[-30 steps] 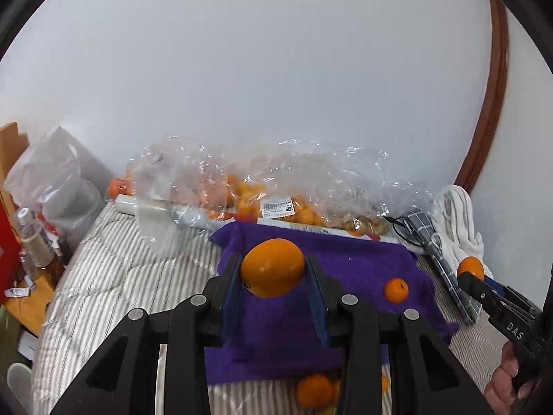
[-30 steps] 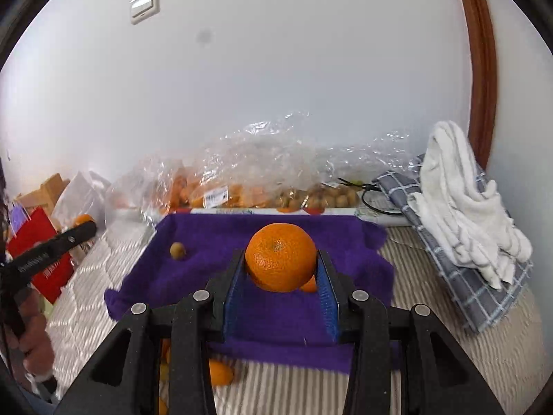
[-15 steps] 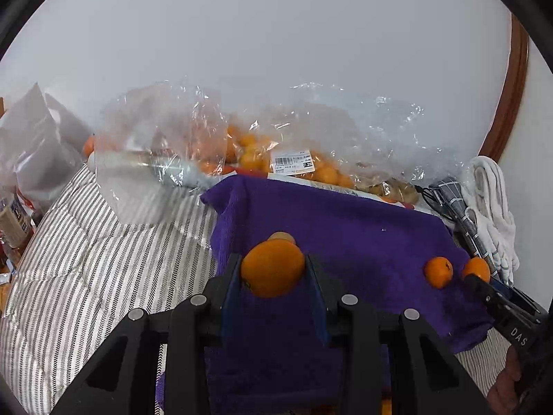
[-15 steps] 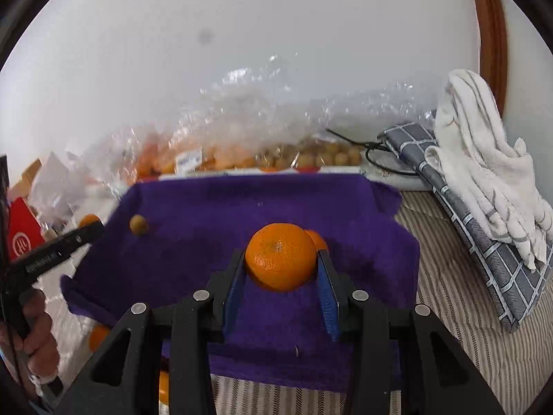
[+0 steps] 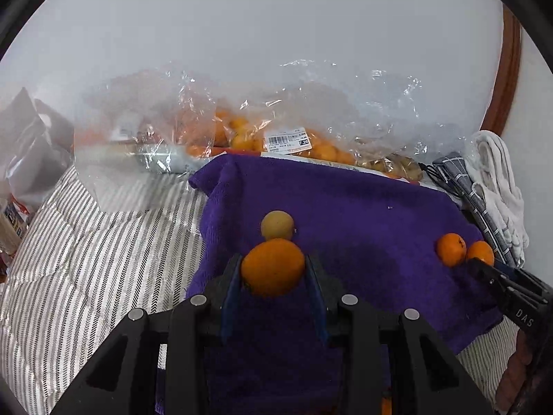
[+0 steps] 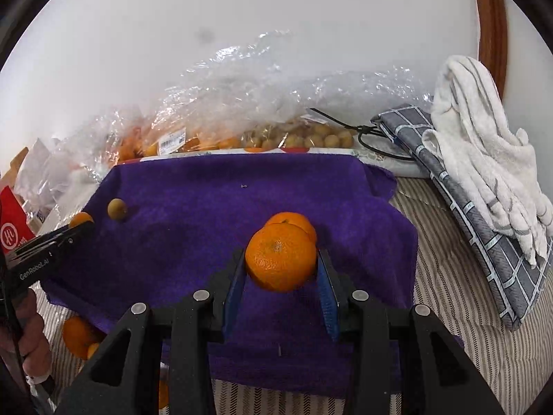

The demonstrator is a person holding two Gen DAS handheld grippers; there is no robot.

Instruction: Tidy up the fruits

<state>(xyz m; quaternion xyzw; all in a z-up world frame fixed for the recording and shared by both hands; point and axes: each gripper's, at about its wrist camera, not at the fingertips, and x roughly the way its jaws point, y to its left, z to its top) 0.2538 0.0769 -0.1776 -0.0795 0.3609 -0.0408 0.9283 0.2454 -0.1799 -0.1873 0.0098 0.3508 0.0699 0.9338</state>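
- Our left gripper (image 5: 273,269) clamps an orange (image 5: 273,267) by its sides between the blue pads, so it rides clear of the towel (image 5: 363,214) below.
- At its 12 o'clock, touching or just behind the orange, a small yellowish fruit (image 5: 277,224) lies on the towel; we judge this corner is for a mixed pile or a drop spot.
- Our right gripper (image 6: 280,269) pinches a mandarin (image 6: 280,256) the same way, stem scar facing us.
- At its 12 o'clock a second mandarin (image 6: 293,219) rests on the towel, likely the group we are adding to.
- Bagged fruit (image 6: 207,141) lines the wall beyond, still unsorted.
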